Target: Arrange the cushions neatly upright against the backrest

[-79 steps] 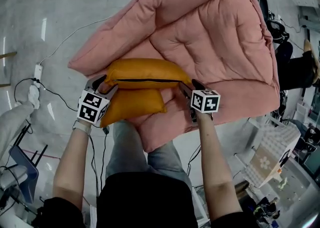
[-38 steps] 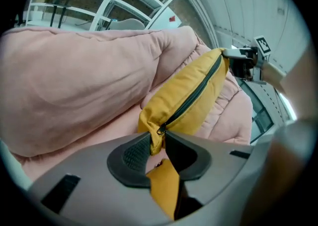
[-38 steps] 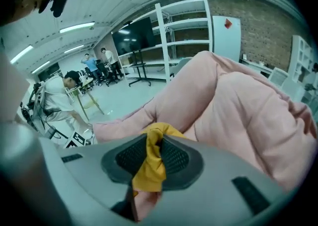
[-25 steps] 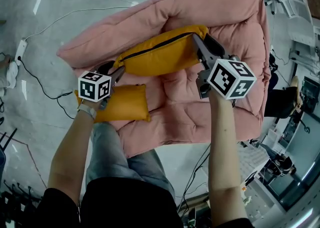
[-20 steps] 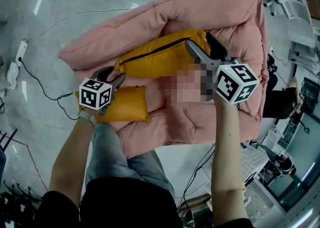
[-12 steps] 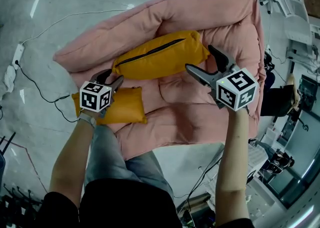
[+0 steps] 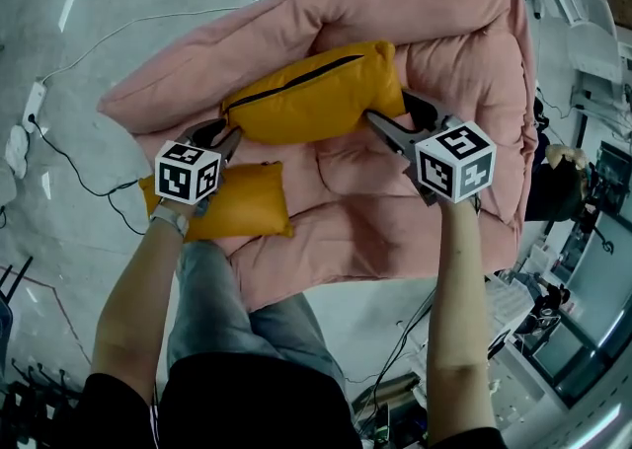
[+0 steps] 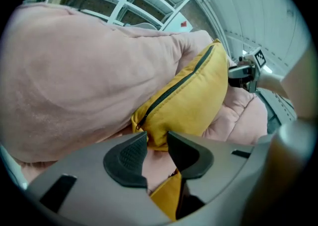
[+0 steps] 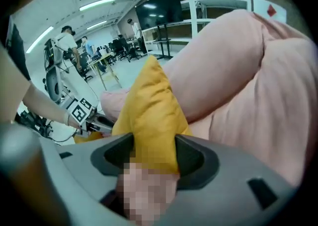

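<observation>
A large orange zippered cushion (image 7: 306, 92) leans along the backrest of the pink padded sofa (image 7: 434, 3). A smaller orange cushion (image 7: 235, 202) lies flat on the seat's front left. My left gripper (image 7: 219, 131) is at the large cushion's left corner. In the left gripper view its closing jaws (image 8: 158, 138) pinch that corner (image 8: 184, 96). My right gripper (image 7: 388, 107) is at the cushion's right end. In the right gripper view its jaws (image 9: 154, 145) are closing, and the cushion's edge (image 9: 149, 106) fills the gap between them.
The sofa sits on a grey floor with a white cable (image 7: 128, 28) and a power strip (image 7: 39, 94) at the left. Shelving and equipment (image 7: 592, 72) crowd the right side. The person's legs (image 7: 247, 309) stand against the sofa's front edge.
The large cushion has settled against the backrest. My right gripper let go, opened wide, then came back onto its right end. My left gripper moved up to its left corner.
</observation>
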Motion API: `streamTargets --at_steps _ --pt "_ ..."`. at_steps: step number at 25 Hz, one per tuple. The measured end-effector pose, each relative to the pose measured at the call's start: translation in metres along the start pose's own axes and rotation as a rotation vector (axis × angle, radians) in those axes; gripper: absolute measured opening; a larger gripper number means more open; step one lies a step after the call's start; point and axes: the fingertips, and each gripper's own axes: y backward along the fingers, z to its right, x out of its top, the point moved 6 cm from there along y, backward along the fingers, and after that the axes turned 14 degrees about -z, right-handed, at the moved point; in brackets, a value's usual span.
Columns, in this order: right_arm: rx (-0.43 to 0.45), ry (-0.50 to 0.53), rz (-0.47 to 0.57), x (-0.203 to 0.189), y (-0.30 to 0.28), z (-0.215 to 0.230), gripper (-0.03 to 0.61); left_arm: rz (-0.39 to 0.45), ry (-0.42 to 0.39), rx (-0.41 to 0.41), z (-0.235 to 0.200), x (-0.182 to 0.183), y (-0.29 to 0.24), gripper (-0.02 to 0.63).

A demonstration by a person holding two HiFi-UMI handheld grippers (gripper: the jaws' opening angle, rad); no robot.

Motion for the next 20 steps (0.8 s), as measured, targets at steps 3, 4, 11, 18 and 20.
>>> streamTargets --at_steps 3,4,11,18,20 --pt "0.074 -0.072 -0.016 -0.006 0.012 -0.008 0.230 -0.003 -0.044 0.023 0.007 0.001 0.000 0.084" --pt "0.101 -0.108 -0.018 -0.009 0.017 -0.008 0.221 -0.003 -0.046 0.022 0.008 0.001 0.000 0.084" --pt "0.029 -0.341 0.063 -0.019 0.038 0.029 0.131 -0.078 -0.154 -0.044 0.033 0.009 -0.025 0.084" --pt "-0.118 -0.346 0.104 -0.020 0.023 0.040 0.061 -0.099 -0.126 -0.044 0.031 0.025 -0.048 0.091" --pt "-0.124 -0.355 0.127 -0.022 0.026 0.039 0.063 -0.102 -0.138 -0.041 0.029 0.026 -0.046 0.110"
